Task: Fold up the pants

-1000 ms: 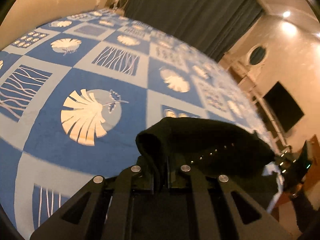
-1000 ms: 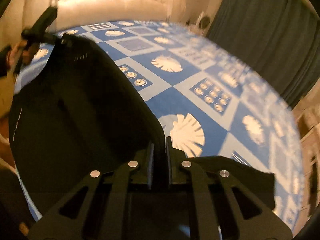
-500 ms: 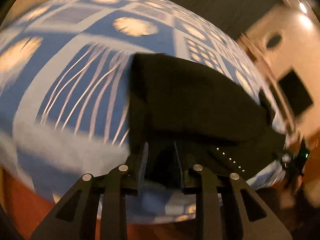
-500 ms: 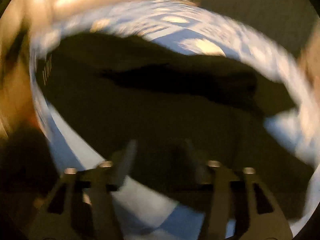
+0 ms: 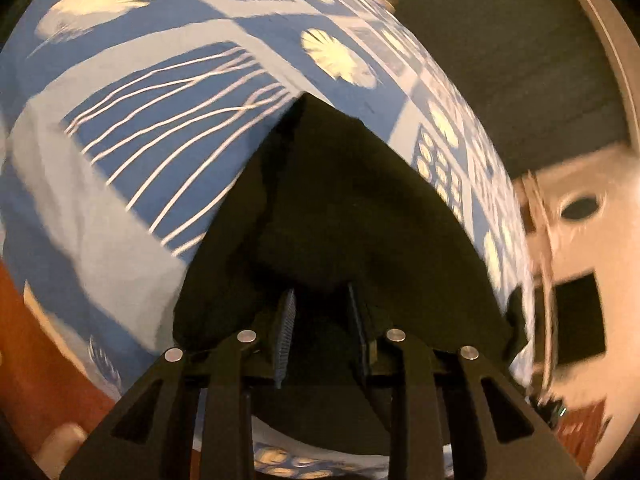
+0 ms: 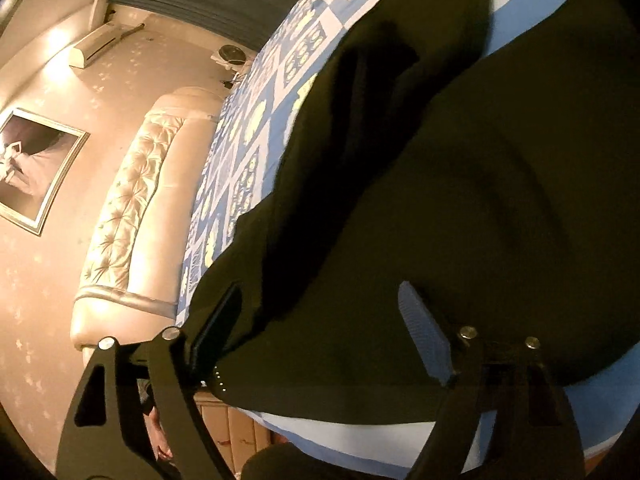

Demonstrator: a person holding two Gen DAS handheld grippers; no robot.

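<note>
The black pants (image 5: 352,208) lie folded on a blue and white patterned bedspread (image 5: 120,184) near the bed's edge. My left gripper (image 5: 320,320) is open, its fingers apart just over the near edge of the cloth, holding nothing. In the right wrist view the pants (image 6: 460,184) fill most of the frame. My right gripper (image 6: 320,320) is wide open over the cloth, its two fingers far apart, nothing between them.
A tufted cream headboard (image 6: 132,208) stands at the bed's end, with a framed picture (image 6: 28,168) on the wall. Dark curtains (image 5: 520,60) hang behind the bed. A dark screen (image 5: 580,320) is on the right wall. Red-brown floor (image 5: 24,320) shows beside the bed.
Both grippers were shut on the pants, carrying them over the bed. They laid the cloth down, opened and let go; the right gripper has rolled sideways.
</note>
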